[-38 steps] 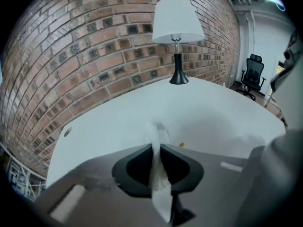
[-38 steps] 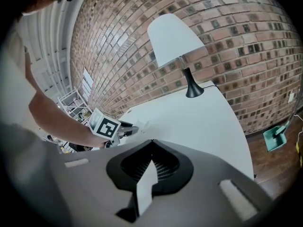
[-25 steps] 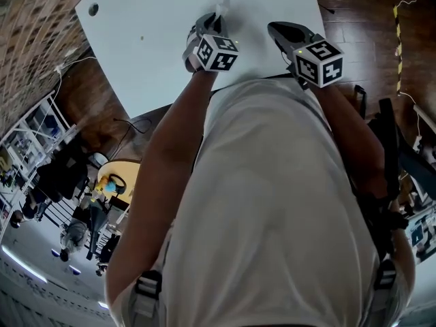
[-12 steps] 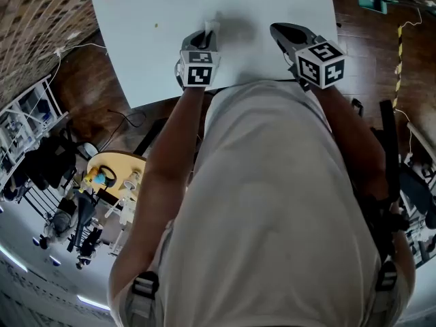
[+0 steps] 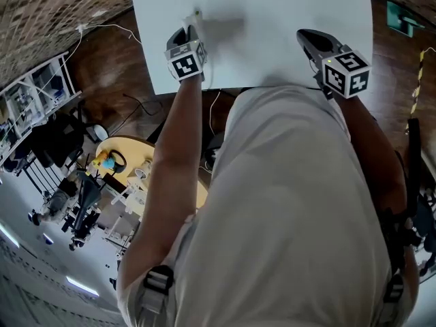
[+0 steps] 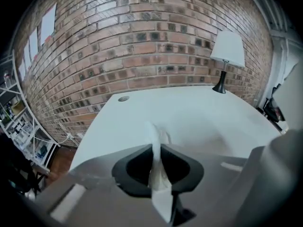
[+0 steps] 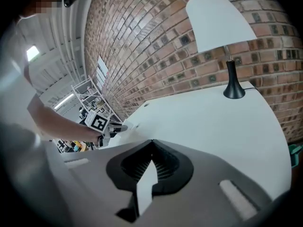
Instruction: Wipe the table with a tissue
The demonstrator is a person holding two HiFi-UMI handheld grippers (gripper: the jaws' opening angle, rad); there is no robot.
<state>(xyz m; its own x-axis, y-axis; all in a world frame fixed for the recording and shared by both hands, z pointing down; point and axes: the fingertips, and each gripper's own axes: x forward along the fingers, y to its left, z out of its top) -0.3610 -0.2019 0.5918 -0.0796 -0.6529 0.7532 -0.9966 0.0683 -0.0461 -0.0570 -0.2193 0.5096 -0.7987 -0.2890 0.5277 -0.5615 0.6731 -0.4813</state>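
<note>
Tissue (image 6: 156, 148) pinched in left hand-held gripper (image 5: 193, 24) over table (image 5: 279, 26).

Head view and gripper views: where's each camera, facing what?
Head view: on the head, steeply down at the table; torso, both arms show.
Left gripper view: on left gripper, toward brick wall; jaws pinching tissue.
Right gripper view: on right gripper, toward lamp; left arm shows.
Shared: both gripper views show the lamp.

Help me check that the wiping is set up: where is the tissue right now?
The tissue is pinched in the left gripper, poking out past its tips above the white table, near the table's left edge in the head view.
</note>
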